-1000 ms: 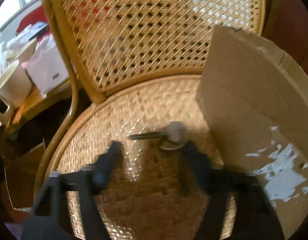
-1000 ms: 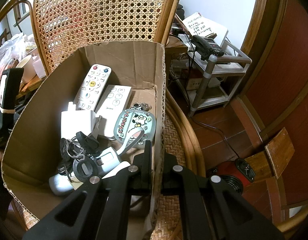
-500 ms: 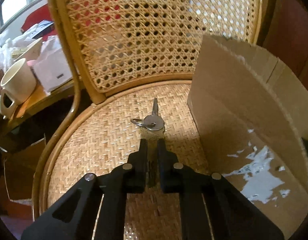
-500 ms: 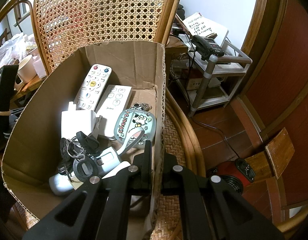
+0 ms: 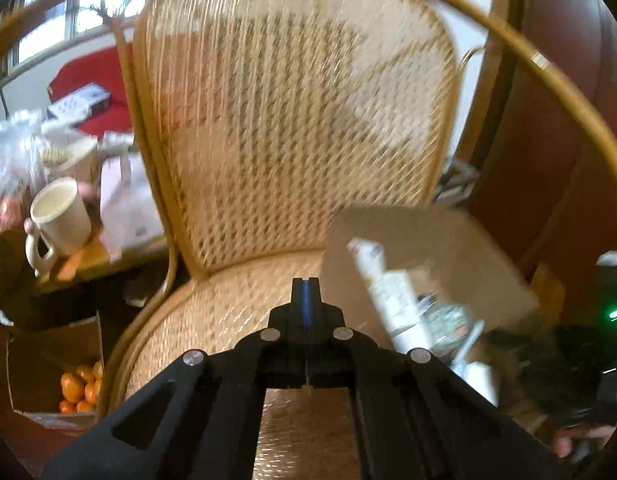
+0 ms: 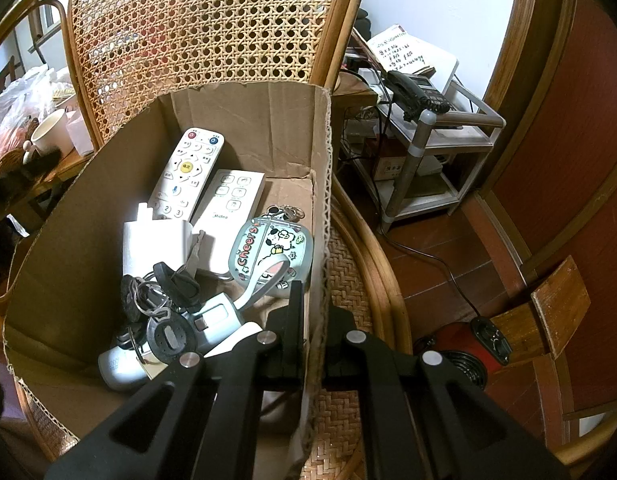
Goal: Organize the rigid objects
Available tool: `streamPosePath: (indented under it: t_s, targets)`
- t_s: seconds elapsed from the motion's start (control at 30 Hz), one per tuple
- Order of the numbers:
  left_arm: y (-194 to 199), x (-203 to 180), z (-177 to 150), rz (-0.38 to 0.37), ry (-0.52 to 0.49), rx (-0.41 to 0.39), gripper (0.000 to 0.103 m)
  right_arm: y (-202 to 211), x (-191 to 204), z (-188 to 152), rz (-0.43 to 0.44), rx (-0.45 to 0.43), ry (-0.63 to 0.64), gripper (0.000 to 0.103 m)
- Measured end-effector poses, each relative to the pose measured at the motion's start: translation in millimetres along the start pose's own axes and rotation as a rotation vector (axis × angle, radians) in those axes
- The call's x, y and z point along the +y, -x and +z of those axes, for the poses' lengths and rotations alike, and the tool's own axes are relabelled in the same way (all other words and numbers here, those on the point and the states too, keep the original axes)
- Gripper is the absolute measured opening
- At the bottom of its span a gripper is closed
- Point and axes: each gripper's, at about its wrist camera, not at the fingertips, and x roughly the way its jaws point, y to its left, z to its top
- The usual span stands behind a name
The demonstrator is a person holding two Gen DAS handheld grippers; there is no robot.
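Observation:
A cardboard box (image 6: pixel 88 216) stands on a rattan chair seat (image 5: pixel 236 312). In it lie a white remote (image 6: pixel 187 172), a flat white Midea remote (image 6: pixel 231 200), a white charger (image 6: pixel 154 246), a cartoon "Cheers" tag (image 6: pixel 270 250), black keys (image 6: pixel 164 292) and a silver device (image 6: pixel 212 320). My right gripper (image 6: pixel 310 300) is shut on the box's right wall (image 6: pixel 321 184). My left gripper (image 5: pixel 305 286) is shut, raised above the seat beside the box (image 5: pixel 440 248); the key is not visible between its fingers. The left wrist view is blurred.
A cream mug (image 5: pixel 60 216) and clutter sit on a side table at left. A box of oranges (image 5: pixel 78 388) is on the floor. A metal shelf with a telephone (image 6: pixel 416 88) and a red fan heater (image 6: pixel 460 352) stand right of the chair.
My left gripper closed around the key on the seat, then lifted and swung up toward the box; the key has left the view. The right gripper stayed clamped on the box wall.

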Motion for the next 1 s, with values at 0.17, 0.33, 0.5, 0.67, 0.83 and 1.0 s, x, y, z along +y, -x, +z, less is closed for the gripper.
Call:
streamPosePath:
  t_s: [0.17, 0.33, 0.5, 0.67, 0.83, 1.0]
  targets:
    - [3, -1, 11, -0.016, 0.03, -0.012, 0.001, 0, 0, 0, 0.002, 0.001, 0.0, 0.008]
    - [-46, 14, 1, -0.019, 0.081, 0.169, 0.011, 0, 1, 0, 0.002, 0.002, 0.0, 0.008]
    - [-90, 33, -12, -0.078, 0.151, 0.282, 0.027, 0, 1, 0, 0.002, 0.002, 0.0, 0.008]
    - [-120, 40, -23, -0.101, 0.172, 0.336, 0.038, 0, 1, 0, 0.002, 0.002, 0.001, 0.008]
    - [-136, 51, -30, -0.153, 0.216, 0.378, 0.04, -1, 1, -2, 0.004, 0.0, 0.002, 0.008]
    - [-139, 48, -32, -0.147, 0.163, 0.368, 0.04, -1, 0, -3, 0.004, 0.0, 0.001, 0.008]
